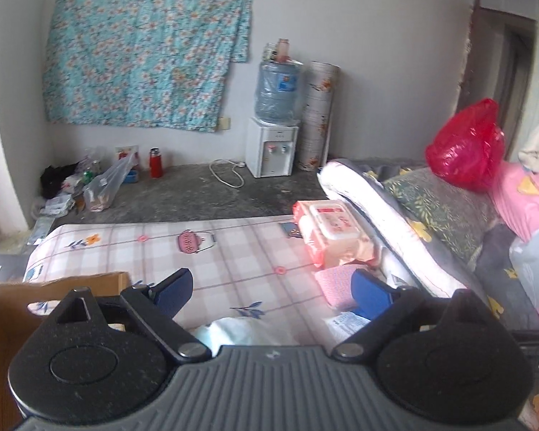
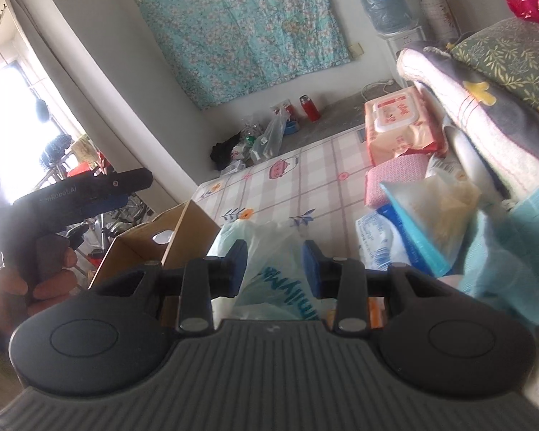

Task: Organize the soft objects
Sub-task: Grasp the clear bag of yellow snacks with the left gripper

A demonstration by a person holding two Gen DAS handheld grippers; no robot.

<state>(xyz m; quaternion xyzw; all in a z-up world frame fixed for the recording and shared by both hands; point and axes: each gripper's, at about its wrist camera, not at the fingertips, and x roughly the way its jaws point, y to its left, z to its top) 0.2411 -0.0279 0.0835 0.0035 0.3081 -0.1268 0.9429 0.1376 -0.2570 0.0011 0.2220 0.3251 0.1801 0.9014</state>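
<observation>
Between the right gripper's [image 2: 275, 264] narrow blue fingers sits a pale green printed plastic pack [image 2: 269, 251], apparently pinched; brown cardboard box [image 2: 161, 230] lies at ten o'clock. Left gripper [image 1: 271, 289] gapes wide, empty.

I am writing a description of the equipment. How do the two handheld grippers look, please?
Both are alike: a grey ribbed base, two round black housings and black linkages with silver pins. The left gripper and right gripper carry blue fingers. In the right wrist view the left one shows a black body with pale lettering.
</observation>
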